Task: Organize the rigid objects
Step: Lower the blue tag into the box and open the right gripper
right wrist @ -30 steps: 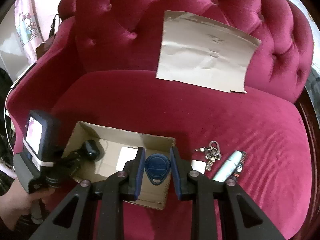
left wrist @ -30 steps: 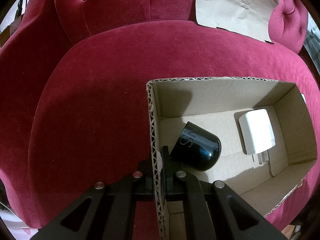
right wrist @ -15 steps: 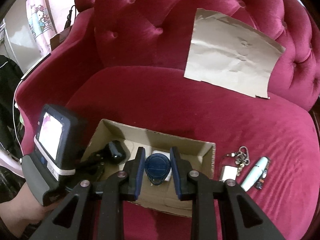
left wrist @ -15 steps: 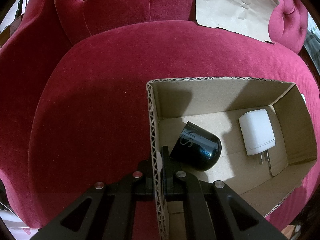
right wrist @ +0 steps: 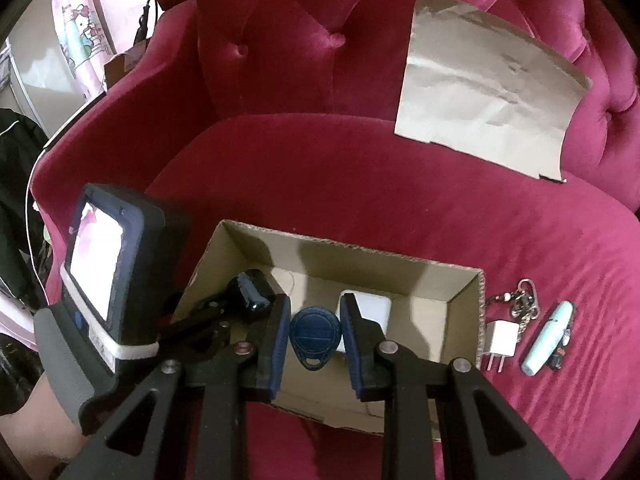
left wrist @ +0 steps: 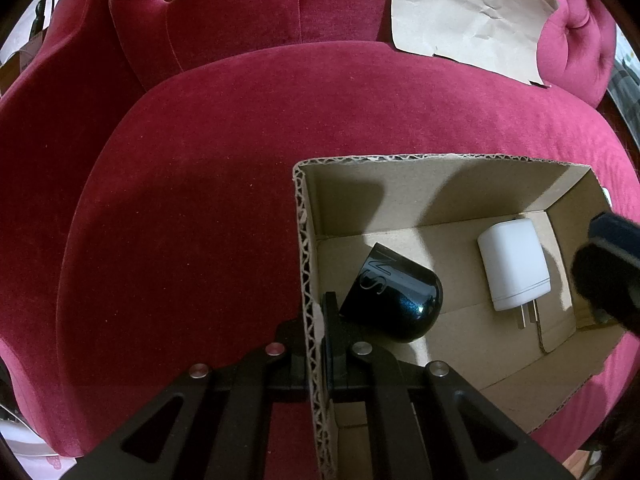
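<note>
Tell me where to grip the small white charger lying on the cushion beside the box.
Grip the small white charger across its squared body, coming from above. Its prongs point toward the camera, and the box wall and the keyring crowd it, so set the fingers carefully between them.

Box [right wrist: 464,292]: open cardboard, on red seat.
Black cap [left wrist: 394,294]: on its side, inside box.
White charger [left wrist: 514,264]: flat inside.
Blue fob [right wrist: 314,332]: upright above box.
Small charger [right wrist: 502,338], keys [right wrist: 524,304], pale tube [right wrist: 546,338]: beside box.
</note>
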Demonstrator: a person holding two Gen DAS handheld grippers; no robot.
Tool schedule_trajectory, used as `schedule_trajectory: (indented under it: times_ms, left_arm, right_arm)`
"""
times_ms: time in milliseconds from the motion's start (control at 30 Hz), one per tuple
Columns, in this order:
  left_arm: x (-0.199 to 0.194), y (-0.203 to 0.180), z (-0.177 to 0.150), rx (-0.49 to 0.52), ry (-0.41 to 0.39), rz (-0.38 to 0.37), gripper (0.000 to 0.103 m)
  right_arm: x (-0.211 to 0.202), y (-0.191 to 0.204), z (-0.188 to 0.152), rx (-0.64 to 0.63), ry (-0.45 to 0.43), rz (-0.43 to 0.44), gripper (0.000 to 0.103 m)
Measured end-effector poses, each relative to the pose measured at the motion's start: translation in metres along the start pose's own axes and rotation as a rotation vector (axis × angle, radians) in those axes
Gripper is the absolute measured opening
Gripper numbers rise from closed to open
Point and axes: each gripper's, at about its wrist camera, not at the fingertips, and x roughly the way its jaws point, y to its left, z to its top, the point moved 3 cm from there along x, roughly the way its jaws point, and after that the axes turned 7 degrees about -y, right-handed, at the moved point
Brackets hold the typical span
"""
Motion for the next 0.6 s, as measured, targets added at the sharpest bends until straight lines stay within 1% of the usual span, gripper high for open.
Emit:
schedule_trajectory:
  times_ms: [200,600]
  left_arm:
    - [0.0002,-0.0001,0.0003,0.000,0.001,0.000,0.004]
    - [0.0000,0.0000,0.0000,0.001,0.000,0.002,0.004]
  right_arm:
    - [0.0081,0.0033,-0.0049,0.012,0.006,0.006,0.027]
    - [0.0052,0.0020,-0.0092,0.003,-0.003,0.025,0.028]
